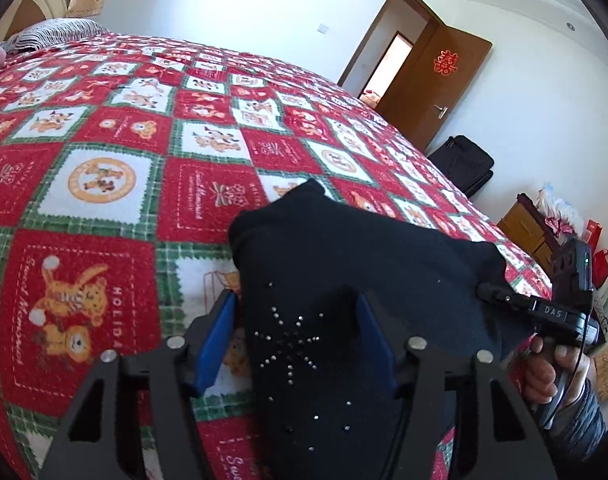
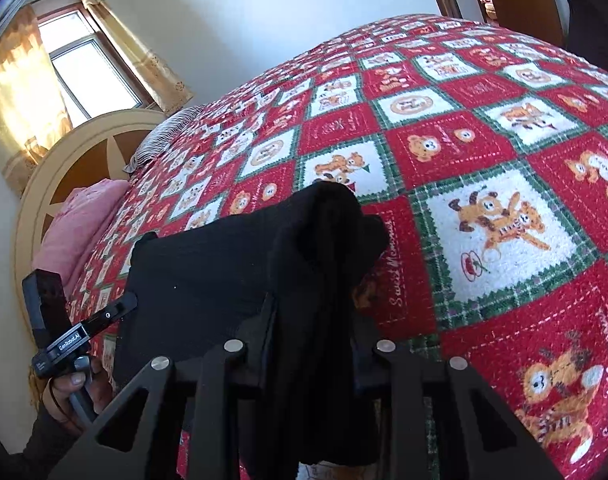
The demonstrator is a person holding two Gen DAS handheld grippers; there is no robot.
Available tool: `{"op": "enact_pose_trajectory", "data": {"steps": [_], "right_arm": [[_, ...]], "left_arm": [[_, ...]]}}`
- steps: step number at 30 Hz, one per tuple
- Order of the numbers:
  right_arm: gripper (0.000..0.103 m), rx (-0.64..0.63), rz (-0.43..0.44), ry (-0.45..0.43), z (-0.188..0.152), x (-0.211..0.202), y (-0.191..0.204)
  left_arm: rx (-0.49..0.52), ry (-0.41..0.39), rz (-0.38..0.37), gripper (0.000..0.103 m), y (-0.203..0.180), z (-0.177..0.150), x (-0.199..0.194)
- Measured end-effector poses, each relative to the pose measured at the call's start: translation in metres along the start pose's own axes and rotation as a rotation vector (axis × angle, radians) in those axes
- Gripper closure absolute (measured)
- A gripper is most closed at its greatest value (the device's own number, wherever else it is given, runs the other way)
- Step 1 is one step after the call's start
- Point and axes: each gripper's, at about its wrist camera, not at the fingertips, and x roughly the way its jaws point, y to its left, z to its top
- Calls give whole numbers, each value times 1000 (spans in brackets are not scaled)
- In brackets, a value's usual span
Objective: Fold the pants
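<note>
The black pants (image 1: 343, 264) with a rhinestone star pattern hang stretched between my two grippers, above the red patchwork bedspread (image 1: 104, 160). My left gripper (image 1: 300, 328) has its blue pads wide apart, with the cloth draped between them. My right gripper (image 2: 309, 344) is shut on a bunched edge of the pants (image 2: 315, 240). The right gripper (image 1: 499, 294) shows at the right of the left wrist view, pinching the cloth. The left gripper (image 2: 124, 308) shows at the left of the right wrist view, at the cloth's other edge.
The bed (image 2: 483, 140) fills both views, with a striped pillow (image 1: 52, 34) and pink pillow (image 2: 72, 228) at the headboard (image 2: 56, 184). An open wooden door (image 1: 435, 84), a black bag (image 1: 463, 164) and boxes (image 1: 531, 228) stand beyond the bed's far side.
</note>
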Motion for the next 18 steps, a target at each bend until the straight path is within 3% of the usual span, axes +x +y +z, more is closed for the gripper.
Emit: {"op": "enact_pose_trajectory", "data": {"steps": [2, 3, 4, 6, 13, 18], "right_arm": [[74, 6, 5, -1, 1, -1, -1], [74, -1, -1, -5, 1, -1, 1], [75, -11, -7, -10, 0, -2, 4], [75, -35, -17, -22, 2, -6, 12], [76, -98, 25, -47, 22, -20, 43], [76, -165, 95, -17, 44, 6, 86]], "left_arm": [[2, 3, 0, 47, 0, 0, 0], [-5, 8, -8, 73, 2, 0, 0], [-15, 10, -17, 84, 4, 1, -1], [-26, 0, -26, 89, 8, 3, -6], [-24, -64, -54, 91, 14, 15, -38], [-82, -128, -17, 92, 48, 25, -73]]}}
